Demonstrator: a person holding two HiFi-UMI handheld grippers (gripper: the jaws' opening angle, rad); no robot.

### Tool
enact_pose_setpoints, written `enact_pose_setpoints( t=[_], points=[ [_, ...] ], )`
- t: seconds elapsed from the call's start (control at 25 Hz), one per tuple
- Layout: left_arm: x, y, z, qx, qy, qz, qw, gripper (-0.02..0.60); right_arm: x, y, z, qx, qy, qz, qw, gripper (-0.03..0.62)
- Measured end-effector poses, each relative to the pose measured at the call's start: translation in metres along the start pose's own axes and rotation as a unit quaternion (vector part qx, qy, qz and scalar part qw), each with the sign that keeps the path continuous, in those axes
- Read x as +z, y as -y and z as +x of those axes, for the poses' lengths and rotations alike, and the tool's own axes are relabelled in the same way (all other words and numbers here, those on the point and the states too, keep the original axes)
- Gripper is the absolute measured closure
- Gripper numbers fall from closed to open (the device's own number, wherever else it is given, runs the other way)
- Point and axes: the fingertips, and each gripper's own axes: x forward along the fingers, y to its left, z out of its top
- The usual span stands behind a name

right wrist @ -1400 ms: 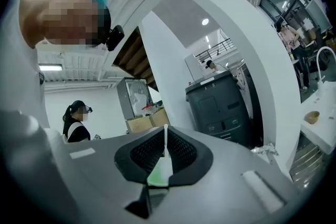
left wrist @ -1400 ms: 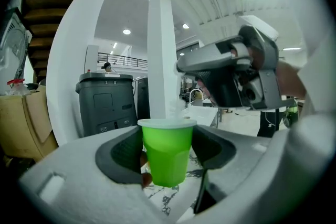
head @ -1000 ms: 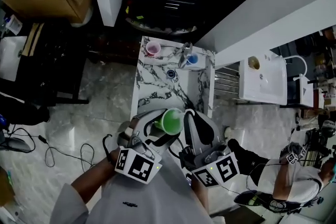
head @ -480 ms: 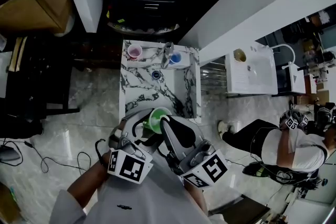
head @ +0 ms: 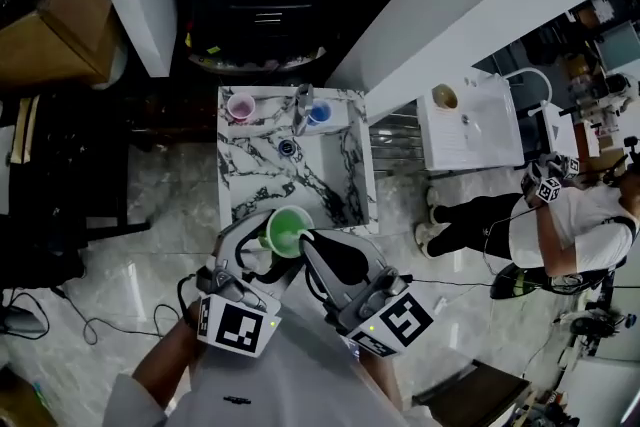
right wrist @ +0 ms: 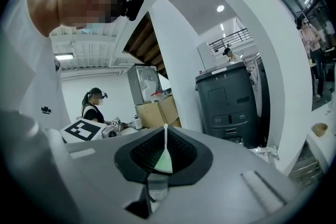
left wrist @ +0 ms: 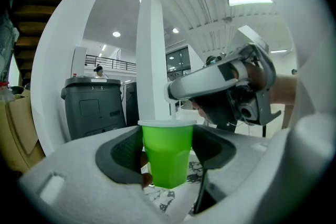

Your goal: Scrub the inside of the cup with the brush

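While a person is standing over a marble-pattern sink (head: 322,183), scene: both grippers are meeting at approx 6 o'clock of head view, just at sink's near edge.
Left gripper (head: 280,241): fingers are gripping the green cup (head: 291,230) by its sides, one pad each side; marker cube is showing nearer the person.
Green cup: is standing upright btwn left jaws w/ its white-rimmed mouth facing up; head view is looking straight down into it, over sink's 6 o'clock edge.
Right gripper (head: 306,241): is reaching in from cup's 4 o'clock, tip just beside the rim; in left gripper view it is hanging above the cup at 1 o'clock.
Right fingers: are pinching narrow on the brush (right wrist: 165,157), a thin white stem that is flaring wider toward its lower end.
Brush vs cup: in left gripper view a thin white stem is running from right gripper's tip down to the rim; can't tell if bristles are touching the inside.
Sink top, 12 o'clock end: pink cup (head: 240,105) is sitting at 11 o'clock, blue cup (head: 319,114) at 1 o'clock, tap (head: 301,103) btwn them.
Bg: second person (head: 560,220) is standing at 3 o'clock; white basin (head: 470,130) is sitting at 2 o'clock; cardboard box (head: 50,35) at 10 o'clock.
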Motion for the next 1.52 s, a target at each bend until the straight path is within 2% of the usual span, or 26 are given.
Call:
enact_pose_setpoints(
  t=[0.16,0.36,0.6,0.72,0.92,1.12,1.28,1.52],
  points=[
    [0.003,0.002,-0.001,-0.003,0.0,0.001,1.0,0.282,0.002,0.01,-0.002,-0.013,0.004,0.0,1.0,0.572],
    [0.004,0.019,0.001,-0.027,0.0,0.006,0.9996,0.282,0.003,0.017,-0.003,-0.027,0.01,0.001,1.0,0.572],
    [0.001,0.031,0.006,-0.043,-0.005,0.007,0.999,0.282,-0.002,0.017,-0.002,-0.026,0.002,-0.009,1.0,0.572],
    [-0.002,0.03,0.009,-0.043,-0.011,0.008,0.999,0.282,-0.004,0.012,-0.001,-0.01,-0.004,-0.014,1.0,0.572],
    [-0.003,0.025,0.008,-0.034,-0.013,0.01,0.9993,0.282,-0.004,-0.009,0.0,0.038,-0.007,-0.024,0.999,0.572],
    [-0.002,0.019,0.005,-0.024,-0.012,0.011,0.9996,0.282,-0.005,-0.018,-0.006,0.054,-0.013,-0.015,0.998,0.572],
    [-0.004,0.018,0.001,-0.026,-0.012,0.01,0.9995,0.282,-0.013,-0.011,-0.012,0.04,-0.033,-0.026,0.998,0.572],
    [-0.001,0.022,-0.003,-0.037,-0.009,0.014,0.9992,0.282,-0.02,0.014,-0.024,-0.008,-0.046,-0.021,0.999,0.571]
  ],
)
